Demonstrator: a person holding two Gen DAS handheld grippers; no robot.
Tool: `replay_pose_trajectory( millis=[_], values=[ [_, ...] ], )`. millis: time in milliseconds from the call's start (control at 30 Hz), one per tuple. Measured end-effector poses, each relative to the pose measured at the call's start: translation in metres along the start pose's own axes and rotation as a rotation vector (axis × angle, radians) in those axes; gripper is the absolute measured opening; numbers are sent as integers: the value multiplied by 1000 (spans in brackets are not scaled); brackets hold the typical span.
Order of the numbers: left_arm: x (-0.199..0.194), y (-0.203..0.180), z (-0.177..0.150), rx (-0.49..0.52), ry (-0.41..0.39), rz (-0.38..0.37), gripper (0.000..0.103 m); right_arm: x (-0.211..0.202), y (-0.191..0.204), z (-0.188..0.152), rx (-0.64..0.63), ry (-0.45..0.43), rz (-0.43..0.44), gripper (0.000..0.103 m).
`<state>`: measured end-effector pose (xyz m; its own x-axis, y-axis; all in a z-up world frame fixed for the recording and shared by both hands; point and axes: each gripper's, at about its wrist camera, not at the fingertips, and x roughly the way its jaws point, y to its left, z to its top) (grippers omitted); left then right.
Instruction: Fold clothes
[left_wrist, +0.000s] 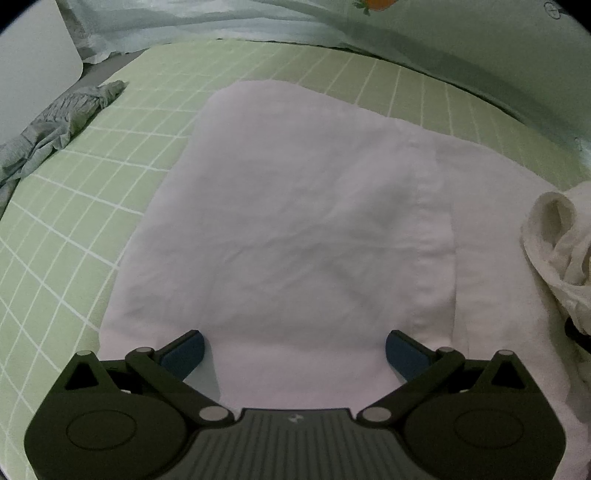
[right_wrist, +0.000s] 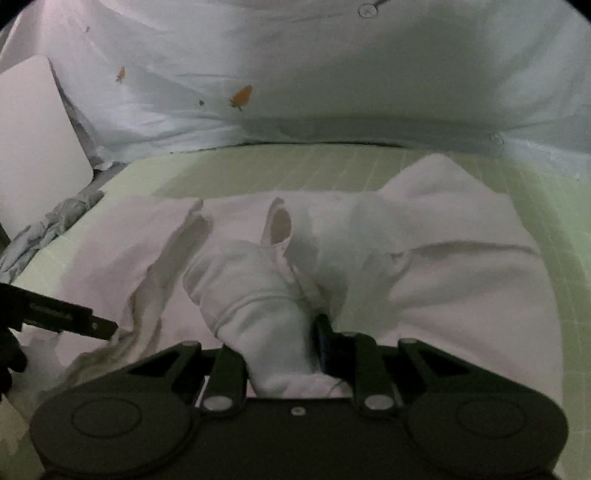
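White garment (left_wrist: 295, 206) lies flat mid-bed on the green checked sheet (left_wrist: 74, 206), long axis running left-right across the bed, bunched end toward the right edge. Left gripper (left_wrist: 294, 352): fingers spread wide, hovering over the near hem, holding nothing. Right gripper (right_wrist: 277, 347): fingers pinching a bunched fold of the garment, lifted. Grey cloth (left_wrist: 55, 122) at the left edge.

Bedroom in a home. Work surface is a bed with a green grid-pattern sheet (left_wrist: 92, 177). Carrot-print bedding (right_wrist: 258, 74) bunched along the far side.
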<state>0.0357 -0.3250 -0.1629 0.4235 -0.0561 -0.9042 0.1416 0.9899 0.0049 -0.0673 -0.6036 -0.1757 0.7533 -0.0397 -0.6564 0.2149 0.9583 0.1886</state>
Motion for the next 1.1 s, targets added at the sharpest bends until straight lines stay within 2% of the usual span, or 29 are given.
replay_pose_trajectory(
  millis=[133,267,367,433,467,533,600,633,667,733,900,1000,1067,1100],
  values=[
    [-6,4,4,16,11,-15,103,-10,7,6,49,0,2,20],
    [-26,16,2,16,-36,-25,103,-34,29,17,13,-49,4,18],
    [-35,28,0,21,-54,-19,103,-52,51,33,3,-96,53,17],
    [-30,34,-3,19,-31,-18,103,-54,73,39,-53,-107,86,17],
    [-26,37,-5,15,-13,-18,103,-50,87,39,-102,-92,86,17],
    [-19,42,-8,19,19,-22,103,-28,111,25,-203,-6,27,18],
    [-15,44,-10,41,28,-29,103,-1,125,4,-277,91,-42,22],
    [-15,43,-10,53,29,-30,103,9,130,-5,-304,120,-59,29],
    [-14,43,-10,68,30,-31,103,12,135,-9,-330,132,-68,36],
    [-12,41,-11,97,32,-33,103,6,143,-8,-354,134,-75,40],
    [-9,42,-11,119,43,-42,103,-14,122,5,-162,126,-48,51],
    [-11,41,-9,129,47,-41,103,-30,111,9,-100,110,-21,56],
    [-13,41,-10,124,45,-40,103,-42,105,8,-72,94,-4,77],
    [-15,41,-10,119,45,-41,103,-48,102,8,-57,84,7,77]
  ],
)
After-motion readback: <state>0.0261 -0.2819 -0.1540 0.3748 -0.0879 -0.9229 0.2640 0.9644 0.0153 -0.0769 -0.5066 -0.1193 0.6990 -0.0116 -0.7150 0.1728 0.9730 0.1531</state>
